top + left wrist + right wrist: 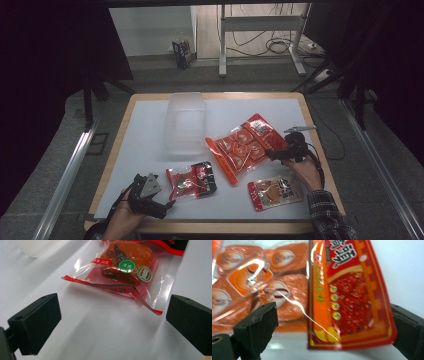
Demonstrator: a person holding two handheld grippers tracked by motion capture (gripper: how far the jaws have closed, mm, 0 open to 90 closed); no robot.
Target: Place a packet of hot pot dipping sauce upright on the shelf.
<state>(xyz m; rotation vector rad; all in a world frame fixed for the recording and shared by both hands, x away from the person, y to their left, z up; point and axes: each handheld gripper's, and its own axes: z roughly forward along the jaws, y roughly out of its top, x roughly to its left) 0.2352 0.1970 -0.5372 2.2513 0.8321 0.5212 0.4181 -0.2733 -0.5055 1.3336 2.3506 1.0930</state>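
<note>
Three snack packs [246,146], seemingly empty clear tub [185,121]

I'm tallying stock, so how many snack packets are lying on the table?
3: the large orange multi-cup packet right of the clear plastic container, the red-and-black packet near the left gripper, and the small red packet at front right.

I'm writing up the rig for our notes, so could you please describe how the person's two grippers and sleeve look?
Both are black handheld grippers with two blocky black jaws. The left gripper carries a grey three-cornered plate on top. The right gripper trails a thin dark cable. The sleeve on the person's right arm is a dark checked fabric.
</note>
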